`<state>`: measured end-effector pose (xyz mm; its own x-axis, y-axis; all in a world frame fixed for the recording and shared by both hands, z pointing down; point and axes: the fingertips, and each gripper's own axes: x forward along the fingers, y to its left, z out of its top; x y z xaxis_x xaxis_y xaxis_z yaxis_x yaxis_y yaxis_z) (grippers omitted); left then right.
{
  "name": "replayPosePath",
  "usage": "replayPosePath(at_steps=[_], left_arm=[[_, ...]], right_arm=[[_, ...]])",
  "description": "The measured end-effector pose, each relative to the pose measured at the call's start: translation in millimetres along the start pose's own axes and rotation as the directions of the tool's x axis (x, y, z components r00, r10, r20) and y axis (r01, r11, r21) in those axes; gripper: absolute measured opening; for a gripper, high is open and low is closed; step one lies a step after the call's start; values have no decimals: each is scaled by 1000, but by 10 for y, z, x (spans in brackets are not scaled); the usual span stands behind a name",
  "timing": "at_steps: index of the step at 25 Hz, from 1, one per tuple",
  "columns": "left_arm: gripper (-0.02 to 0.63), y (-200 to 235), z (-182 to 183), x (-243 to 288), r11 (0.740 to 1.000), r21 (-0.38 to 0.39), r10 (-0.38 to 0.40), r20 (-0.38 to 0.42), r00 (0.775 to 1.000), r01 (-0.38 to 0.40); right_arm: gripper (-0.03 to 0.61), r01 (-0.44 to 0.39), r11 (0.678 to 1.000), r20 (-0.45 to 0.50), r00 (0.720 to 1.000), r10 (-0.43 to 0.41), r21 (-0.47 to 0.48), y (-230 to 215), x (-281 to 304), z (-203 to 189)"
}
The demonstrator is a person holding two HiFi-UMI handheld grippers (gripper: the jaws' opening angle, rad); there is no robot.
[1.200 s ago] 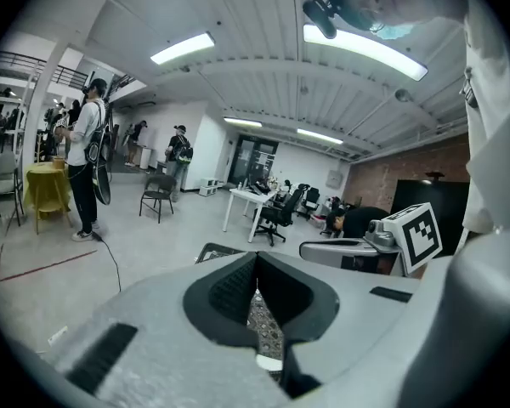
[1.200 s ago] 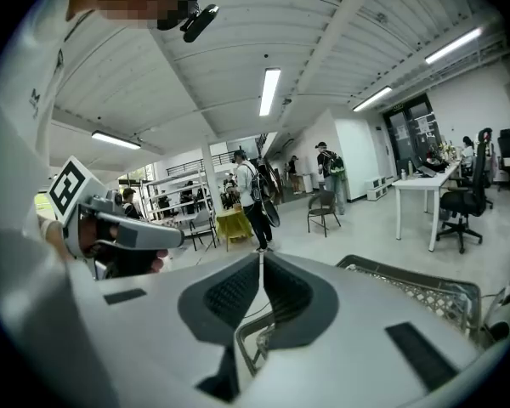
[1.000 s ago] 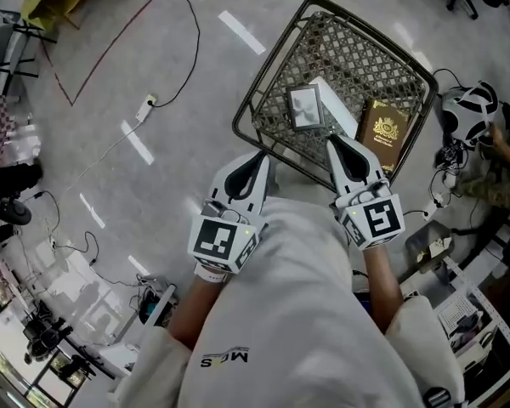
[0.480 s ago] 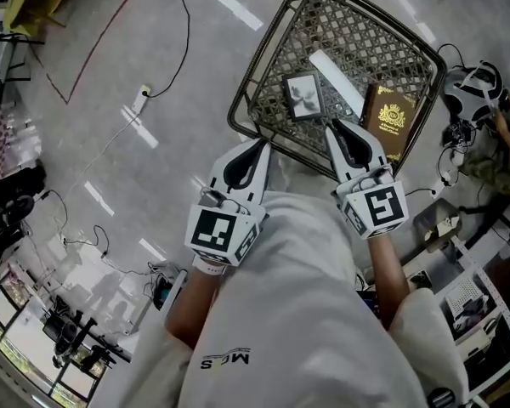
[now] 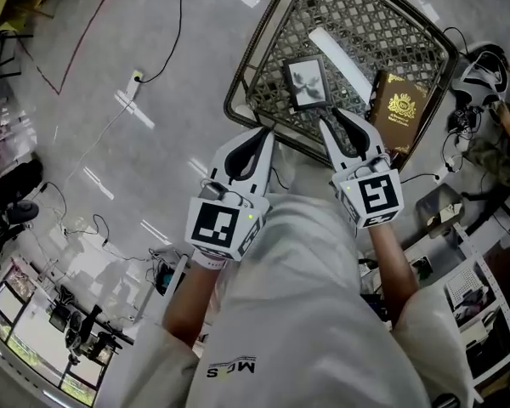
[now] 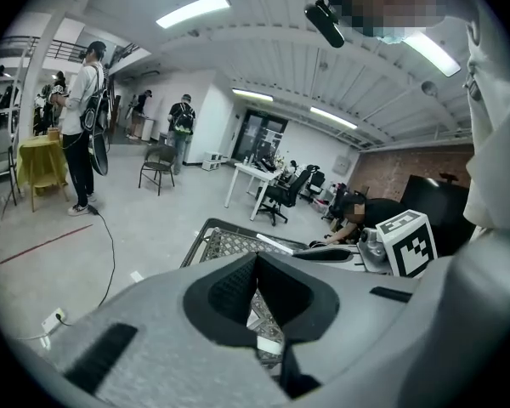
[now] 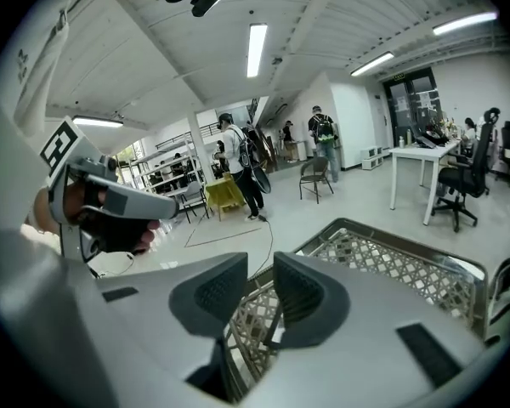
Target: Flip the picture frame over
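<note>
Nearest are the person's two forearms, each holding a gripper level with the table's near rim. The left gripper has its jaws closed tip to tip with nothing between them; its own view shows only the mesh beyond. The right gripper has its jaws a narrow slit apart and is also empty, with the table rim showing through the gap in its view.

Just past the jaws lies the mesh table. The frame rests flat on it, picture side up, near the front edge. It sits ahead of both grippers, between their lines, a little left of the right gripper's tips and clearly nearer to that one than to the left. Its long axis runs roughly away from the person, slightly slanted, so a short edge faces the jaws.

Beyond it to the right lie a white strip and a dark book, both apart from the frame.

The flip has not begun. The right gripper looks better placed to take the near edge, but it would need to open wider first.
</note>
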<state>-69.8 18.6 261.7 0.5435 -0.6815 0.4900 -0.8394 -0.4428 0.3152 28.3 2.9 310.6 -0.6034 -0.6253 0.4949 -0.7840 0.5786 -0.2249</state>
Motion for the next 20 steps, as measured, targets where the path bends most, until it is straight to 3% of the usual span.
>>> replayPosePath(at_steps=[20], left_arm=[[25,596,-698,466,998,-60,24,-90,996,-29]], right_arm=[[114,68,994,-90,994,-60,82,-187,787,-590]])
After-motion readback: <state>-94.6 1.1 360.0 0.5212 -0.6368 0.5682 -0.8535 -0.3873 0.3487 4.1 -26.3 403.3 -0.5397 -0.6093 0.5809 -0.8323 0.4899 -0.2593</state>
